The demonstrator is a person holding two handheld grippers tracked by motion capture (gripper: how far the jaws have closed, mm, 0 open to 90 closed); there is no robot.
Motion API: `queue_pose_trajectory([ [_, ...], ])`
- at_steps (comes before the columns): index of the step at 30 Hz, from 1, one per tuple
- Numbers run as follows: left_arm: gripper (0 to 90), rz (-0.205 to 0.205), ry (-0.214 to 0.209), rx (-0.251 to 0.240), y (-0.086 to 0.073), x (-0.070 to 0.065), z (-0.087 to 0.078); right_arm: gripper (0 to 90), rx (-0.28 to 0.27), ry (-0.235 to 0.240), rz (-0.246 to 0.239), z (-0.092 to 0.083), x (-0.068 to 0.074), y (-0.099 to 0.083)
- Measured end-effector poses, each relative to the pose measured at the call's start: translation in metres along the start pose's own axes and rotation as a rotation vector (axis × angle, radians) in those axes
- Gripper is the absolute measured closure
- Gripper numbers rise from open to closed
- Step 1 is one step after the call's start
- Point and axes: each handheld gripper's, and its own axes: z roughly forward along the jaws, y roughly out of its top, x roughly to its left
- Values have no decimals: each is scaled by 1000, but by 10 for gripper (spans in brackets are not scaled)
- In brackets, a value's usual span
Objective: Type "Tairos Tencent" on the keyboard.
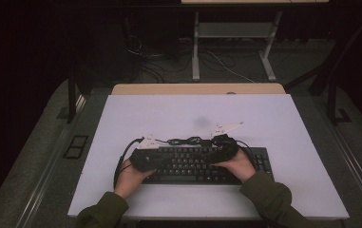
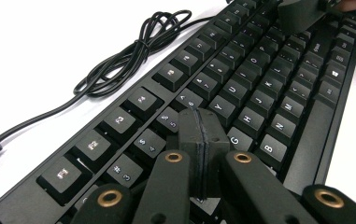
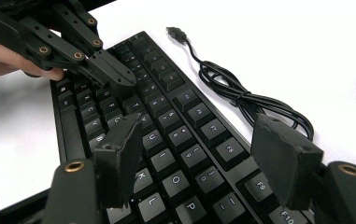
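Note:
A black keyboard (image 1: 188, 167) lies near the front of the white table (image 1: 197, 111), its black cable (image 1: 188, 140) coiled just behind it. My left gripper (image 1: 162, 159) is over the keyboard's left half. Its jaws are shut, pads (image 2: 192, 133) pressed together with nothing between them, tip down at the keys near the number row (image 2: 147, 140). My right gripper (image 1: 209, 154) hovers over the right half of the keys. Its jaws stand open, and keys show between the pads (image 3: 119, 158). In the right gripper view the left gripper (image 3: 117, 77) points at the keys (image 3: 175, 121).
The coiled cable (image 3: 241, 98) ends in a loose USB plug (image 3: 175, 32) on the bare white table. A wooden desk edge (image 1: 197, 89) lies behind the table, a metal stand (image 1: 235, 31) and floor cables beyond. White surface lies open behind and beside the keyboard.

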Motion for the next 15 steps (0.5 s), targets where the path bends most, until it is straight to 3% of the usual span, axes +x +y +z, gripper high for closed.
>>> queue_pose_trajectory([
  [8,889,-2,-1,-6,1,-1,-1,337,0,0,2,0,0,0],
  [15,806,-9,-1,-32,0,-2,-8,338,-4,-1,-3,-1,-1,0],
])
